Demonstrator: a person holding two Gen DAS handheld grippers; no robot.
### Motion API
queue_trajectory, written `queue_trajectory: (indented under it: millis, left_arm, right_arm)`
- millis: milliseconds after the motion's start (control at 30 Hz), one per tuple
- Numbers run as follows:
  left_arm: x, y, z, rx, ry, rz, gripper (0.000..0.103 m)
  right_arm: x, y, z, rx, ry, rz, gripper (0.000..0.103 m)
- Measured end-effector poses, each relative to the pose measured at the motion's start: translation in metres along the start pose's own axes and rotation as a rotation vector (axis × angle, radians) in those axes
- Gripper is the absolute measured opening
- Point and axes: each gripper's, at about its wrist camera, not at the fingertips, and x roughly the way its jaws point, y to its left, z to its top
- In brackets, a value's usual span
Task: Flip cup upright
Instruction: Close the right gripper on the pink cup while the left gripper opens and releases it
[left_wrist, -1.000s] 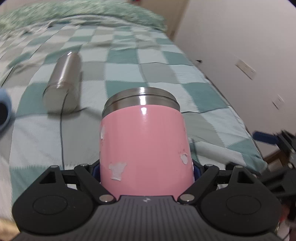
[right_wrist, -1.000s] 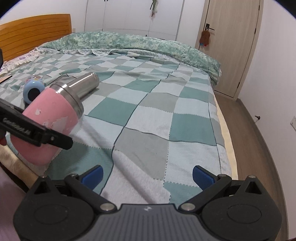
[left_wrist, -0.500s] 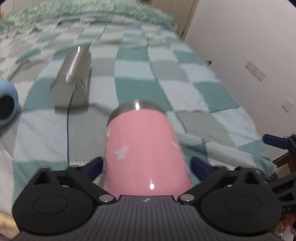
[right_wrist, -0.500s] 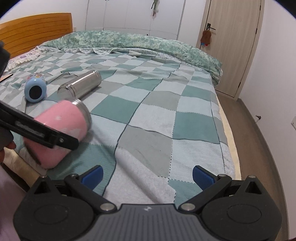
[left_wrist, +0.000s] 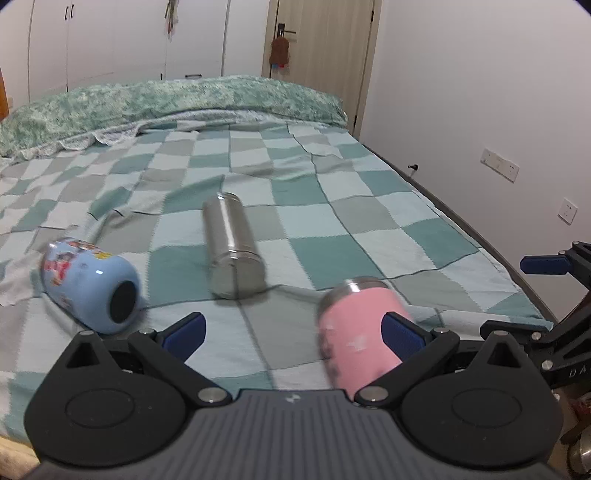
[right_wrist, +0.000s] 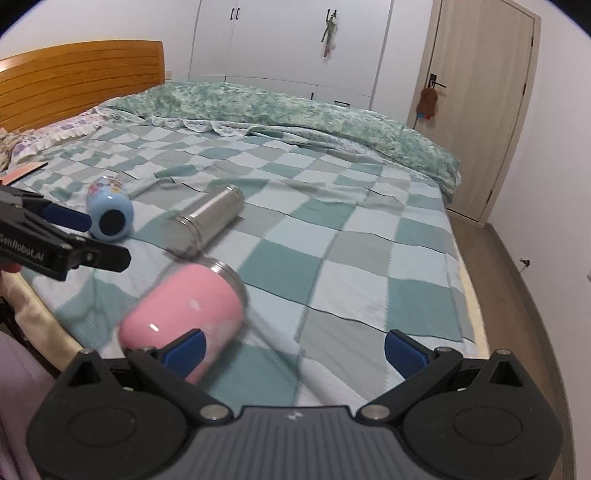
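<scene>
Bedspread (right_wrist: 332, 236) carries three cups on their sides: steel cup (left_wrist: 232, 245) at twelve o'clock, blue cup (left_wrist: 90, 290) at ten, pink cup (right_wrist: 184, 314) nearest. Both the left gripper (left_wrist: 291, 332) and right gripper (right_wrist: 295, 350) gape, gripping nothing. Judged step: regrasp the pink cup and stand it up.

Bed: my view is mostly the bed (right_wrist: 332, 236), under a green, grey and white checked blanket (left_wrist: 332, 206).
Quilt: a mottled green quilt (right_wrist: 280, 107) lies bunched across the far end.
Headboard: wooden headboard (right_wrist: 81, 77), upper left of my right view.
Wardrobe: white doors (right_wrist: 280, 40) along the top.
Door: a tan door (right_wrist: 484, 110), upper right.
Wall: plain white wall (left_wrist: 480, 92) with sockets (left_wrist: 499, 164), right.
Floor: wood floor (right_wrist: 517, 314).
</scene>
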Motion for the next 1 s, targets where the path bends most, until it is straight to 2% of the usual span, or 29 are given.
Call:
queue_trajectory:
  millis: [233,533,700,1000]
  left_arm:
    - [-0.002,0.035,-0.008,0.092,-0.039,0.016,0.103]
    - [0.018,0.072,-0.020,0.111,-0.023,-0.039,0.103]
    - [0.031,0.083,-0.024,0.116,-0.019,-0.067,0.103]
    - [0.045,0.091,-0.027,0.108,-0.022,-0.099,0.103]
  right_arm:
    - [0.028,0.031,0.022,0.075,0.058,0.036,0.103]
    - [0.076,0.066,0.035,0.147,0.167,0.022,0.103]
    - [0.097,0.069,0.041,0.183,0.234,-0.012,0.103]
    - [0.126,0.064,0.050,0.253,0.340,-0.010,0.100]
